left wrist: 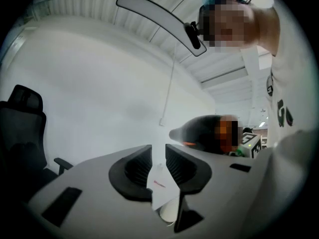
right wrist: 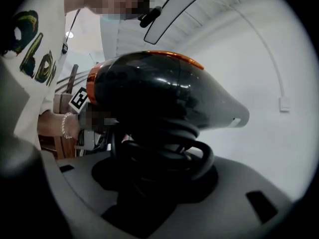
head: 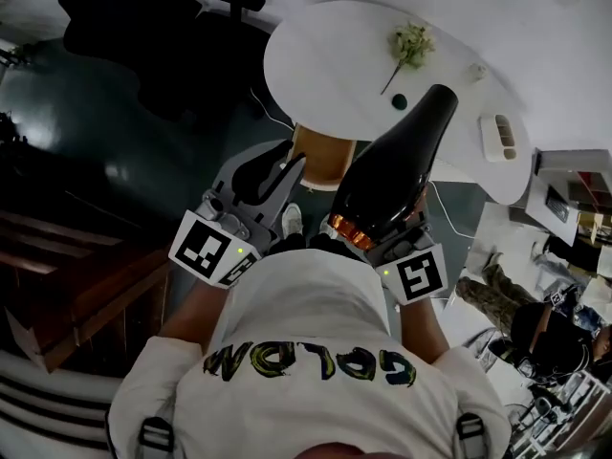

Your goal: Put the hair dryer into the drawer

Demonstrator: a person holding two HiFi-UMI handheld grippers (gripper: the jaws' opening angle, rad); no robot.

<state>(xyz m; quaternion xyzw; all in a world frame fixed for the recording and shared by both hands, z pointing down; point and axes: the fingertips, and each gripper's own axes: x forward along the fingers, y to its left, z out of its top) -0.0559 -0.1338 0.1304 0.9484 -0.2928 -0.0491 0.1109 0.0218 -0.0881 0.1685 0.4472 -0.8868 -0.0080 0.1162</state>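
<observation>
The right tool point(right wrist: 158, 171) is clamped on the black hair dryer point(head: 392, 170) at its cord-wrapped handle, so the dryer's body rides above the tool with the nozzle toward the white surface point(head: 325, 55). Just to its left, the left tool point(left wrist: 158, 166) has its jaws slightly apart, and a white slip point(left wrist: 160, 183) shows in the gap.

A sprig of pale flowers point(head: 409, 46), a small dark round object point(head: 399, 101), a small white object point(head: 475, 71) and a white slotted holder point(head: 501, 137) are being carried by the white rounded worktop point(head: 325, 55).
</observation>
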